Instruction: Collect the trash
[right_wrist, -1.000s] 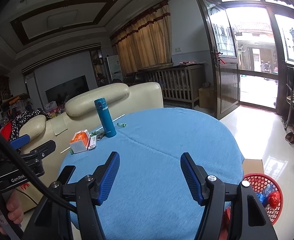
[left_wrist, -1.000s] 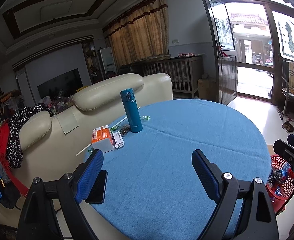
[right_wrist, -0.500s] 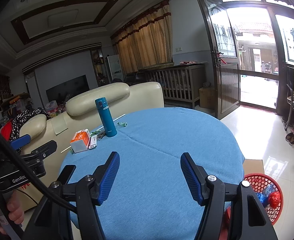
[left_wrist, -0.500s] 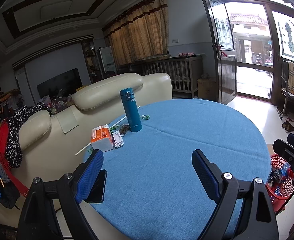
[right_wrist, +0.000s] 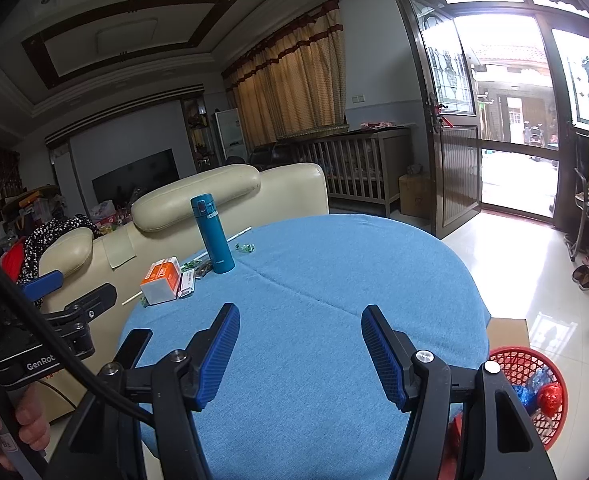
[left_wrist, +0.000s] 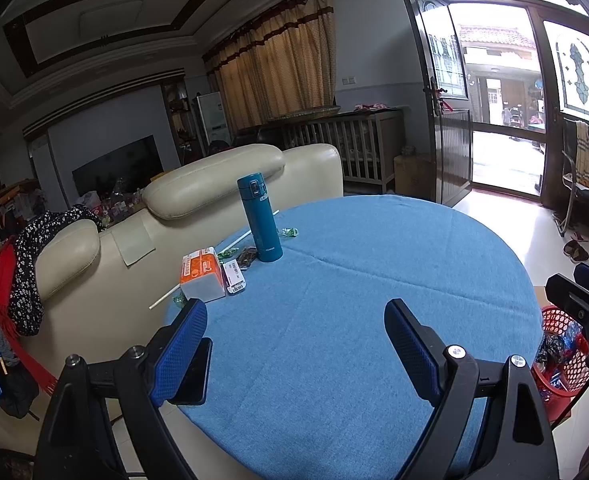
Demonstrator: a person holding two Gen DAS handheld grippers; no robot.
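The right gripper (right_wrist: pixel 300 346) is hovering with jaws spread wide and empty at the bottom centre, over a round table (right_wrist: pixel 334 280) in blue cloth. A teal flask (right_wrist: pixel 213 234) is standing upright at centre left, an orange box (right_wrist: pixel 161 280) lying beside it. A red basket (right_wrist: pixel 532 394) is sitting on the floor at lower right, holding wrappers.

Teal flask (left_wrist: pixel 260 218) upright near surface (left_wrist: pixel 374 280) far-left edge; cream sofa (left_wrist: pixel 214 196) just beyond; phone (left_wrist: pixel 192 372) at near-left edge.
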